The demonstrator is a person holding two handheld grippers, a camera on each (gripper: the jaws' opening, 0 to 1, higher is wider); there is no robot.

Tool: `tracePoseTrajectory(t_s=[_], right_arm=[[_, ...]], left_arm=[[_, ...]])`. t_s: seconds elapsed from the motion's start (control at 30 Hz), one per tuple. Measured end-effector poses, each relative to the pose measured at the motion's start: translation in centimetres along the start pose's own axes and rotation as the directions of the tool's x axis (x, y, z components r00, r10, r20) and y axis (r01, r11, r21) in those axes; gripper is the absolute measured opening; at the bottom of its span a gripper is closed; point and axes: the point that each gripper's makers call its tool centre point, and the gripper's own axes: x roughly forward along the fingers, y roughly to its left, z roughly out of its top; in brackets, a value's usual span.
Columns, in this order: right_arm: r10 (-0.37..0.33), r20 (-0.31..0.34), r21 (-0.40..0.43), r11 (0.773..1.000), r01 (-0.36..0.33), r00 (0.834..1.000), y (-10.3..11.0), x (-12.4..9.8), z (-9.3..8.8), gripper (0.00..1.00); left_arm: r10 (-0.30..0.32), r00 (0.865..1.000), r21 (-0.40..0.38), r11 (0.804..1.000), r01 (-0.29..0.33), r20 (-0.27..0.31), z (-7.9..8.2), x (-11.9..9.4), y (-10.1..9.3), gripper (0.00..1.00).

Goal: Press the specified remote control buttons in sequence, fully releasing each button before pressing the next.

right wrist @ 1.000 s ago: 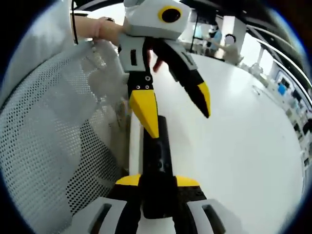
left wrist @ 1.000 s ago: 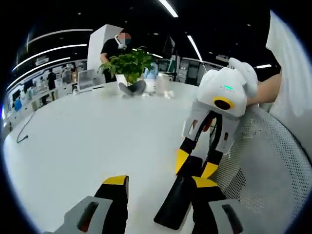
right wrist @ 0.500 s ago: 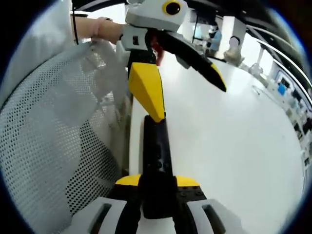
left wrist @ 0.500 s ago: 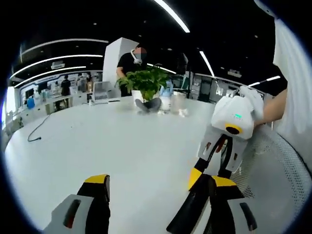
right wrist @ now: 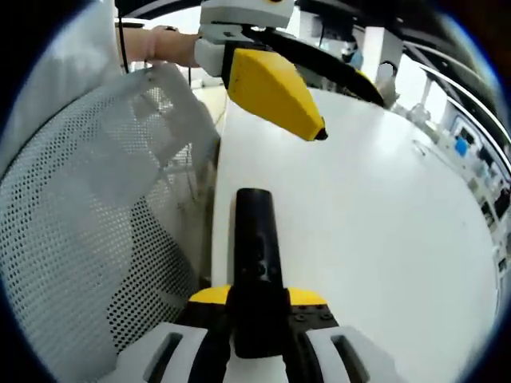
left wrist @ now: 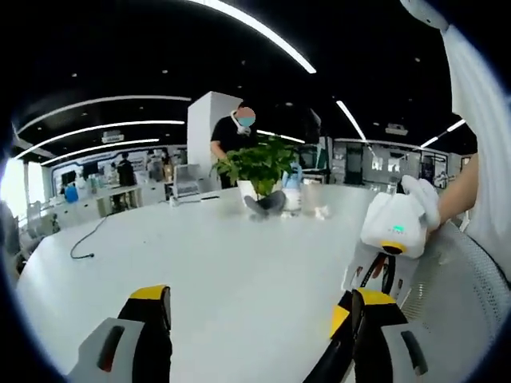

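Lifted away from the remote (right wrist: 257,263), the left gripper (right wrist: 323,96) now sits in the upper middle of the right gripper view, its yellow tip clear of the black casing it hung just over a second ago. Its jaws stand spread apart, with nothing between them. In the left gripper view those same jaws rise wide at the lower edge over the white worktop (left wrist: 239,263). The right gripper (right wrist: 257,299) is clenched on the near end of the remote, which lies lengthwise up the lower centre of its view, beside a mesh chair back (right wrist: 88,223) on the left. A potted plant (left wrist: 259,167) stands at the far centre of the worktop.
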Motion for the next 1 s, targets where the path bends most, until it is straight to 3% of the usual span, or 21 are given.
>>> tracePoseTrajectory(t_s=[0.33, 0.57, 0.8, 1.0], right_arm=[[0.000, 0.001, 0.000, 1.000, 0.000, 1.000, 0.0, 0.0, 0.0, 0.21], [-0.001, 0.001, 0.002, 1.000, 0.001, 1.000, 0.0, 0.0, 0.0, 0.21], [-0.002, 0.002, 0.003, 1.000, 0.002, 1.000, 0.0, 0.0, 0.0, 0.21], [-0.001, 0.005, 0.004, 1.000, 0.001, 1.000, 0.0, 0.0, 0.0, 0.21]], left_arm=[[0.071, 0.991, -0.028, 0.997, -0.068, 0.111, 2.7, -1.7, 1.4, 0.99], [0.140, 0.970, -0.089, 0.988, -0.125, 0.197, 4.3, -3.6, 3.1, 1.00], [0.191, 0.963, -0.083, 0.981, -0.178, 0.191, 4.0, -4.8, 4.3, 1.00], [0.230, 0.957, -0.126, 0.970, -0.210, 0.178, 3.4, -5.9, 4.7, 1.00]])
